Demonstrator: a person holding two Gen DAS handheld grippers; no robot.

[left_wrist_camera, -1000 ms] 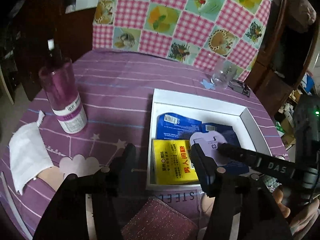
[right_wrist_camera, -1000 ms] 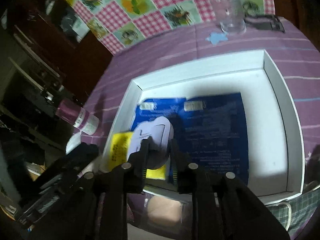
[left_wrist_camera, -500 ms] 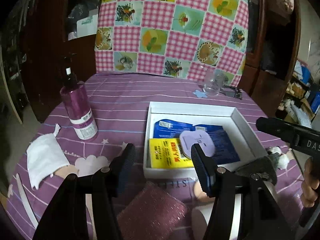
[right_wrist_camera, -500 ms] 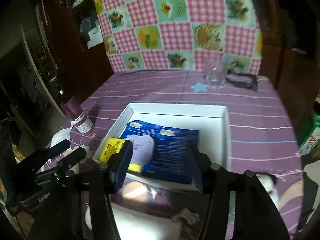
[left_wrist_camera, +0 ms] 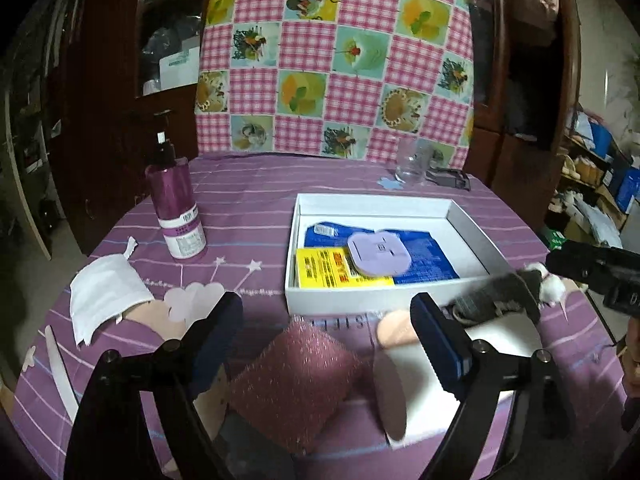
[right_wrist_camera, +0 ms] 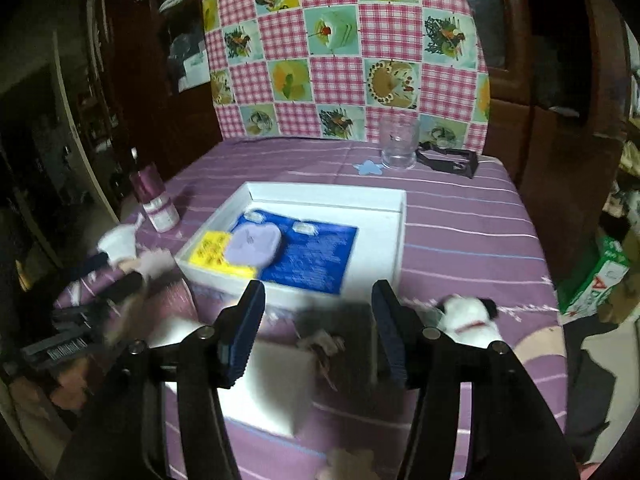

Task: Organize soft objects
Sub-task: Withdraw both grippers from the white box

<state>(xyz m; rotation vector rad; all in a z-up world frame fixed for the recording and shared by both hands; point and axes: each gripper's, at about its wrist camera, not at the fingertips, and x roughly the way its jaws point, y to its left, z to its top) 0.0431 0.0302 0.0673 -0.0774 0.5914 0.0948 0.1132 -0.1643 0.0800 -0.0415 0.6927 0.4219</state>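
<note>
1. Now, your left claw [left_wrist_camera: 324,338] hovers over the near edge of the counter [left_wrist_camera: 256,200]; its jaws are opening and nothing is between the pads, so it grips nothing.
2. Just below and ahead of that claw lies the glittery pink sponge [left_wrist_camera: 296,384], almost centred between the two fingers, one corner pointing toward you.
3. Your right claw [right_wrist_camera: 318,330] stands part open and empty. Beneath it lie a white block [right_wrist_camera: 272,388] and a dark grey soft item [right_wrist_camera: 340,336], too blurred to name.
4. Beyond both claws sits the white box [left_wrist_camera: 372,300], already holding blue packets [left_wrist_camera: 420,256], a yellow packet [left_wrist_camera: 332,268] and a lilac pad [left_wrist_camera: 378,252] on top.
5. To the right of the right claw lies a small white plush toy [right_wrist_camera: 470,320].
6. I judge the left hand nearer to the sponge: it should only need to drop straight down, then carry forward to the box. Its diagonal lie may call for a slight wrist roll.
</note>
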